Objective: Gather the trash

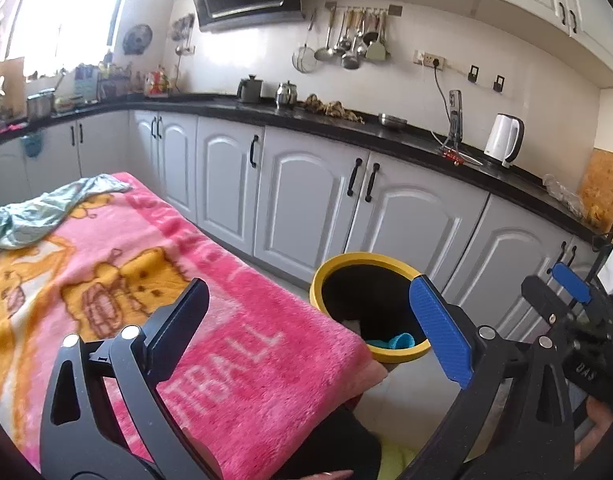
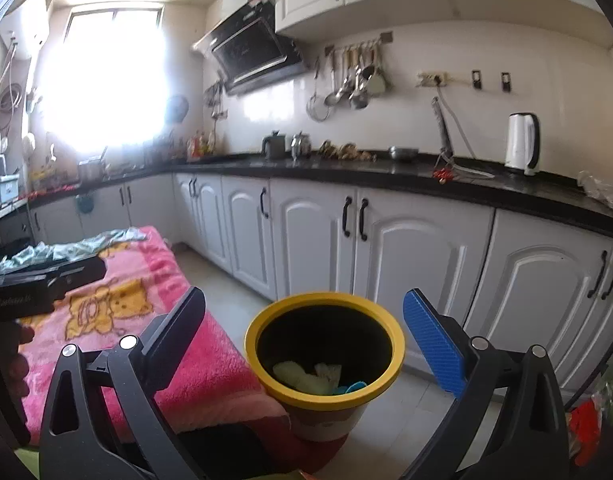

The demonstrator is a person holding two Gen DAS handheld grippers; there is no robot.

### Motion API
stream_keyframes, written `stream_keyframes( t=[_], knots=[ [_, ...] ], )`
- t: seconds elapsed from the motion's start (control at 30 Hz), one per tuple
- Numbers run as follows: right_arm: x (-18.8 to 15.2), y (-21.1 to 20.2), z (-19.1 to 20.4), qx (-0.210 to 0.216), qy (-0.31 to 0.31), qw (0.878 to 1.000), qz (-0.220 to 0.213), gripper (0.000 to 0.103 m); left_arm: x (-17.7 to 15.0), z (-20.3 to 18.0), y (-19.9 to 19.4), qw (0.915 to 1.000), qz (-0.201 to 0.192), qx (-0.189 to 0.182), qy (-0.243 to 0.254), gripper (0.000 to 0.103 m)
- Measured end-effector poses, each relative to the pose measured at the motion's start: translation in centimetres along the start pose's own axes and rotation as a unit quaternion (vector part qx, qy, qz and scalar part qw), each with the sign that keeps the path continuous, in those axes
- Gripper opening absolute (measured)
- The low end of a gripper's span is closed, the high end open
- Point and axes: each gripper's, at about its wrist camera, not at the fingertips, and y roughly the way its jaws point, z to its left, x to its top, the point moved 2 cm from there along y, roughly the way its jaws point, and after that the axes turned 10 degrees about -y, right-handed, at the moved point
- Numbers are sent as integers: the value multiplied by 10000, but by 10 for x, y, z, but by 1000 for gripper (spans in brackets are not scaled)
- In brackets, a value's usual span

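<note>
A yellow-rimmed trash bin (image 1: pixel 342 262) (image 2: pixel 326 300) stands on the floor by the corner of a table covered with a pink cartoon blanket (image 1: pixel 210 320) (image 2: pixel 194 344). Inside it lie pale crumpled scraps (image 2: pixel 306 376) and a turquoise piece (image 1: pixel 394 341) (image 2: pixel 352 387). My left gripper (image 1: pixel 306 328) is open and empty over the blanket's edge, left of the bin. My right gripper (image 2: pixel 310 344) is open and empty, hovering above the bin; it also shows at the right of the left wrist view (image 1: pixel 566 284). A crumpled light-green cloth (image 1: pixel 46 212) (image 2: pixel 86 246) lies at the blanket's far end.
White base cabinets (image 1: pixel 306 200) under a black countertop (image 2: pixel 426 178) run along the far wall. On the counter stand a white kettle (image 1: pixel 504 140), pots and a steel bowl. Red and green bags (image 2: pixel 594 420) lie on the floor at right.
</note>
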Motion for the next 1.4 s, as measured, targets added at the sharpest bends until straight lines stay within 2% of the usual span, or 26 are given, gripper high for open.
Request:
stream_keyframes(
  t=[0.33, 0.7, 0.87, 1.4],
  knots=[
    [-15, -24, 16, 58, -105, 9986, -513, 97, -21, -1, -23, 9985, -527, -39, 117, 92],
    [-27, -22, 19, -102, -50, 9962, -869, 97, -30, 2, -24, 9958, -902, 115, 123, 92],
    [-32, -12, 14, -186, 58, 9971, -733, 97, -33, 6, -20, 9950, -957, 224, 149, 92],
    [-34, -8, 19, -139, 62, 9979, -633, 97, -33, 5, -20, 9953, -934, 192, 137, 92]
  ],
)
